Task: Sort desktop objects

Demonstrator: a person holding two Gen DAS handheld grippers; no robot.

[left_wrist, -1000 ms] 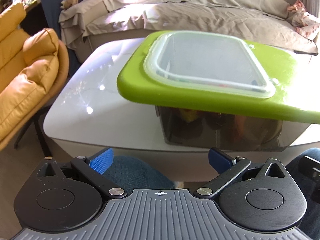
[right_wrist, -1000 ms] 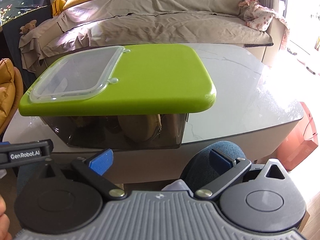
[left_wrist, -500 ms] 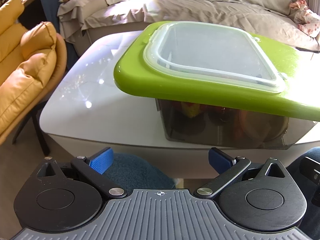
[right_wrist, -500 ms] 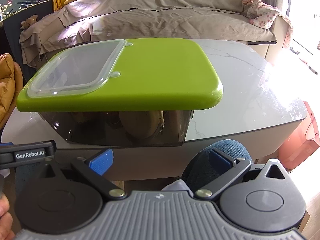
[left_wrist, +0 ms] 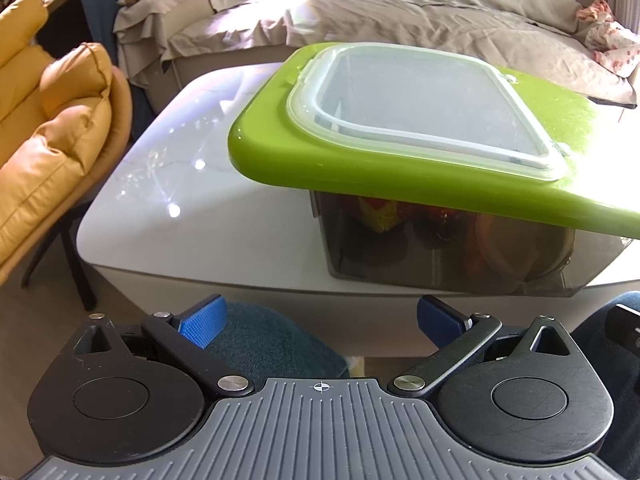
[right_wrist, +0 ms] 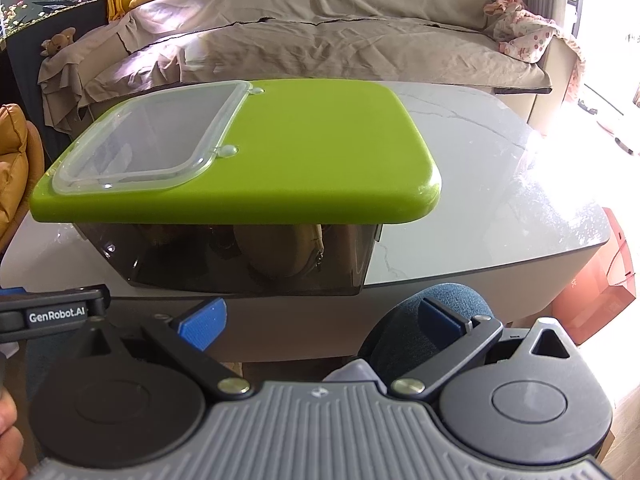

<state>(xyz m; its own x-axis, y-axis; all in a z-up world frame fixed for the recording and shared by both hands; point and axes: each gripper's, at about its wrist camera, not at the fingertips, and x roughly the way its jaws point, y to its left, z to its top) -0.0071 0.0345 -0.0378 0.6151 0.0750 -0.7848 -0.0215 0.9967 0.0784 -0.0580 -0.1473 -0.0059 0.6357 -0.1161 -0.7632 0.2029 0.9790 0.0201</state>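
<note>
A smoky transparent storage box (left_wrist: 440,256) (right_wrist: 224,264) stands on the white table (left_wrist: 168,220) (right_wrist: 500,200) under a green lid (left_wrist: 400,176) (right_wrist: 320,160). A clear plastic lid (left_wrist: 416,100) (right_wrist: 152,136) lies on the green lid's left part. Several objects show dimly inside the box, among them a tan round pouch (right_wrist: 280,252) and red and yellow items (left_wrist: 384,216). My left gripper (left_wrist: 318,322) is open and empty, below the table's front edge. My right gripper (right_wrist: 320,322) is open and empty, also short of the table.
A yellow cushioned chair (left_wrist: 48,128) stands left of the table. A sofa under a beige cover (right_wrist: 320,32) runs behind it. The person's denim-clad knees (left_wrist: 264,340) (right_wrist: 424,320) sit just under both grippers. An orange bag (right_wrist: 600,280) sits on the floor at right.
Both grippers have drawn back and risen slightly, so the box and lid sit a little lower and farther in view. Both jaws stay open.
</note>
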